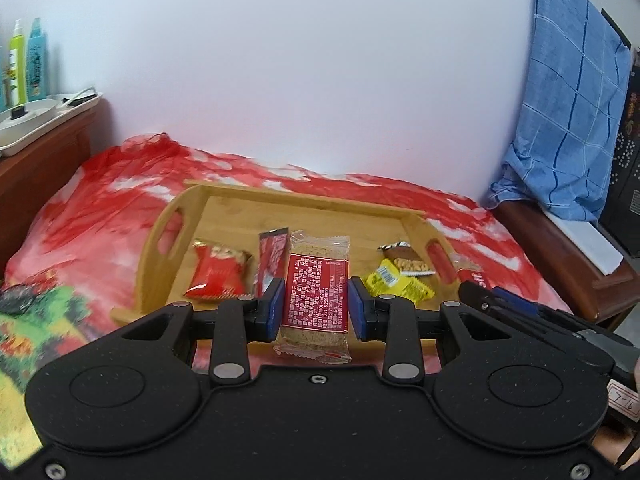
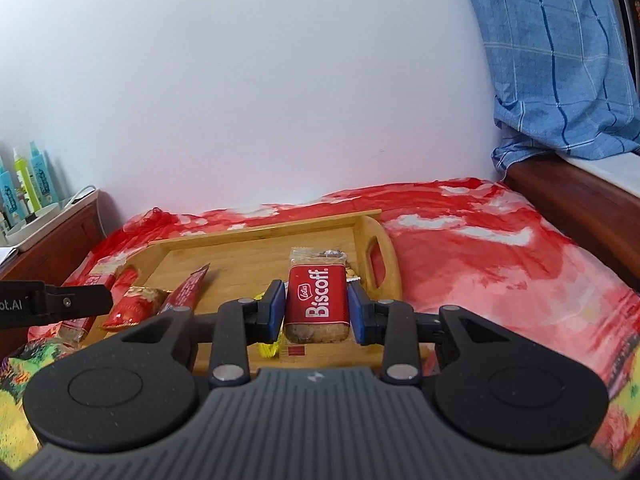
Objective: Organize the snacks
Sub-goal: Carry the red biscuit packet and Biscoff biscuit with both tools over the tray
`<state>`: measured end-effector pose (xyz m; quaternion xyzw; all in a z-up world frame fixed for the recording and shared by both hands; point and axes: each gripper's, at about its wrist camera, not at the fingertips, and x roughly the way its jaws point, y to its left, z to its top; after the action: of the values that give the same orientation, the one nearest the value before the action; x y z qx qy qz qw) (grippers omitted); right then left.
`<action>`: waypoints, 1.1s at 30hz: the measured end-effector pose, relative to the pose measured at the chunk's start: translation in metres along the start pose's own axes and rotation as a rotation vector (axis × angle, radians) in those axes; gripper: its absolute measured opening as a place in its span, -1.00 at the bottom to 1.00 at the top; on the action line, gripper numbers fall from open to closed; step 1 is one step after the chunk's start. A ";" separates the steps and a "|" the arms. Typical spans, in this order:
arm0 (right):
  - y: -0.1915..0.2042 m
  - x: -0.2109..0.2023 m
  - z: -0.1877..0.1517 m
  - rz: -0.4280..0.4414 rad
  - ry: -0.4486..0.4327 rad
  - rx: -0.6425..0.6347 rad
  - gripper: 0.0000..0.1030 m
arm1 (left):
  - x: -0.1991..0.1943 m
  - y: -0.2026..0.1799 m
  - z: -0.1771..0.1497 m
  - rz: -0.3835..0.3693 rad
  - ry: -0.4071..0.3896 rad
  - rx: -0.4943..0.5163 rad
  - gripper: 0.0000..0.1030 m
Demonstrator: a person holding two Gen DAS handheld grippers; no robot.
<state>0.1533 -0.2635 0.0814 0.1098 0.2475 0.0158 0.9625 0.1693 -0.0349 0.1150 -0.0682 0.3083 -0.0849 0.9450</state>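
Left tongs (image 1: 316, 305) clamped on label-side biscuit packet (image 1: 314, 296); right tongs (image 2: 316, 307) clamped on Biscoff packet (image 2: 316, 300). Both held before wooden tray (image 1: 304, 204). Light, brittle, slick wrap; grip the long edges gently.

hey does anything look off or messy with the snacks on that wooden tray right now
Nothing looks spilled or torn. The packets on the wooden tray lie at mixed angles, and the yellow packet overlaps a brown one. Each gripper holds a Biscoff packet upright above the tray.

A home bedroom: red floral bedspread (image 1: 100, 208) between wooden bed frame (image 1: 560, 248) and toiletry bottles (image 1: 36, 64)
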 end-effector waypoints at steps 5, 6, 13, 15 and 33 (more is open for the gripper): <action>-0.001 0.021 0.005 -0.007 0.032 -0.022 -0.25 | 0.026 -0.001 0.010 0.003 0.032 -0.025 -0.39; -0.002 0.027 0.006 -0.009 0.043 -0.026 -0.25 | 0.032 -0.003 0.011 0.009 0.035 -0.020 -0.39; -0.004 0.057 0.006 -0.025 0.093 -0.042 -0.25 | 0.071 -0.012 0.009 0.066 0.066 0.025 -0.39; -0.003 0.062 0.006 -0.027 0.098 -0.054 -0.25 | 0.080 -0.012 0.007 0.069 0.083 0.018 -0.38; 0.000 0.100 0.000 0.024 0.190 -0.008 -0.26 | 0.124 -0.012 -0.002 0.116 0.130 0.040 -0.38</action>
<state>0.2406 -0.2551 0.0343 0.1069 0.3365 0.0389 0.9348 0.2652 -0.0723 0.0444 -0.0259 0.3709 -0.0405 0.9274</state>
